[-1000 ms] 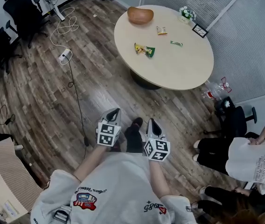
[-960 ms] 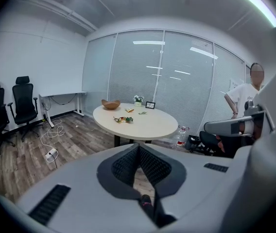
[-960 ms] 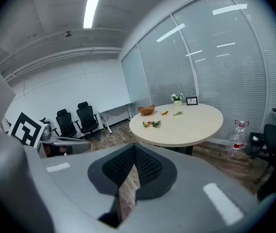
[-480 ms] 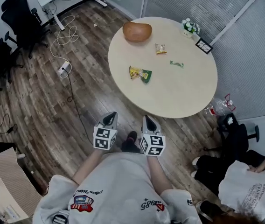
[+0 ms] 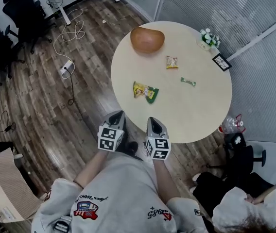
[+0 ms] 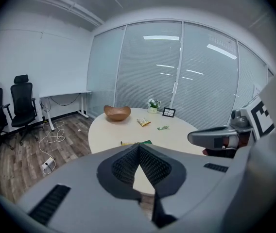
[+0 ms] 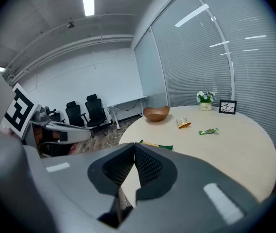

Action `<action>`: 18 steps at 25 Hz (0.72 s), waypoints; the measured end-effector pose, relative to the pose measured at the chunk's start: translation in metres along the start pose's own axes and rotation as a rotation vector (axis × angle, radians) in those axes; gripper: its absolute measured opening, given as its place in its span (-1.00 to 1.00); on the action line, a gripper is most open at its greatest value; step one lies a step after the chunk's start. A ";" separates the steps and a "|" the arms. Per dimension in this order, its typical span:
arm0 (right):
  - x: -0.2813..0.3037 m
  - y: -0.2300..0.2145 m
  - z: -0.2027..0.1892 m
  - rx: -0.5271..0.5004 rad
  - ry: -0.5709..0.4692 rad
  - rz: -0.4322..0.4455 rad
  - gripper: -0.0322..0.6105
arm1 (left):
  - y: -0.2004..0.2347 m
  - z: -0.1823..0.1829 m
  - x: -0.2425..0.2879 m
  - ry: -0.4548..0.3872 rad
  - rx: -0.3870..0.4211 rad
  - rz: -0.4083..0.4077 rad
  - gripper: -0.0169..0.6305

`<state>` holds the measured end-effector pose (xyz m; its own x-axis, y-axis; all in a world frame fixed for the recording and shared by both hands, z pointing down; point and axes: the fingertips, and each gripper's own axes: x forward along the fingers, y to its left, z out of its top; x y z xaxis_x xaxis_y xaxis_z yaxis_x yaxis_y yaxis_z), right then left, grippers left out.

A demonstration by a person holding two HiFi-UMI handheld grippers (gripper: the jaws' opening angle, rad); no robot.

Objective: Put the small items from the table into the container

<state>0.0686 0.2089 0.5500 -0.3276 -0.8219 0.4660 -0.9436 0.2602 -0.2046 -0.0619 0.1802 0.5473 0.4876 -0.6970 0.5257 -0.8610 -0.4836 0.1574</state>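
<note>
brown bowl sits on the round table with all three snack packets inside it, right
No. The brown bowl does sit on the round table, but the three snack packets lie outside it on the tabletop: yellow-green packet, small yellow packet, green bar. The head view shows it.

The person wears a pale grey short-sleeved T-shirt (image 5: 121, 193), just behind both tools. Its front has a red and blue badge print (image 5: 87, 209) and some curly dark and red writing (image 5: 160, 213).

The left hand-held gripper (image 5: 120, 113) and the right hand-held gripper (image 5: 150, 120) are smooth grey shells that come to a point. A white cube with black square markers (image 5: 110, 139) sits at the back end of the left one, and a second marker cube (image 5: 159, 148) at the back of the right one. Inside each tip are black ribbed pads (image 6: 123, 165).
</note>
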 end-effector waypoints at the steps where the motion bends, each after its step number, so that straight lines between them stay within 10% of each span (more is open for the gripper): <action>1: 0.012 -0.004 0.003 -0.010 0.010 0.002 -0.89 | 0.007 0.005 0.012 0.002 0.002 0.000 -0.92; 18: 0.199 -0.069 -0.054 -0.278 0.502 -0.047 -0.43 | 0.090 0.058 0.169 0.137 0.049 -0.125 -0.92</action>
<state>0.0666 0.0552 0.7037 -0.2030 -0.5127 0.8343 -0.9126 0.4079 0.0287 -0.0486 -0.0116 0.6021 0.5635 -0.5524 0.6142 -0.7849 -0.5900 0.1895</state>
